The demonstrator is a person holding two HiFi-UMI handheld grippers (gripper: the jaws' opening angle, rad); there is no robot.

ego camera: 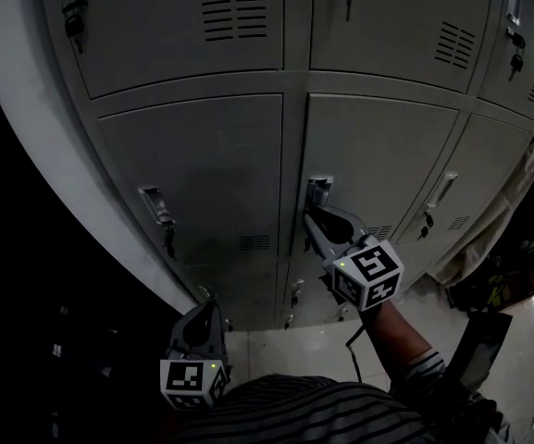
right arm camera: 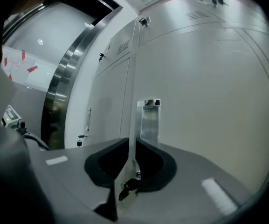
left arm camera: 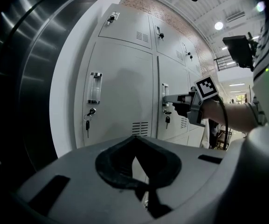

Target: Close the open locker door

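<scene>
Faced grey lockers (ego camera: 202, 155) on a pale floor (ego camera: 285, 350), with a curved steel panel (left arm camera: 36, 55) along their left edge. Saw, nearest of all, a striped shirt (ego camera: 294, 410) at the lower edge of the head view. Held the left gripper (ego camera: 207, 311) low, just beside that shirt and well short of the lockers. Found its jaws drawn together to a thin sliver, with nothing between them. Held the right gripper (ego camera: 314, 215) higher and farther out, on a bare forearm (ego camera: 401, 336), up against the door (ego camera: 378, 165). Placed that door in the middle row, second from the lockers' left edge. Found the right jaws narrow, pinched on the door's left edge just below the handle (right arm camera: 148, 120). Noted a key (right arm camera: 125, 190) hanging from the lock on that same edge, under the handle. Read the door as lying close to flush with its neighbours; could not tell whether any gap was left. Saw, to its left, the next door with a clear pull (left arm camera: 94, 87), a dangling key (left arm camera: 87, 125) and vent slots (left arm camera: 140, 127). Made out an upper row of doors (ego camera: 183, 26) above. Glimpsed, farthest off past the lockers' right edge, a bright hall with a ceiling lamp (left arm camera: 218, 25).
</scene>
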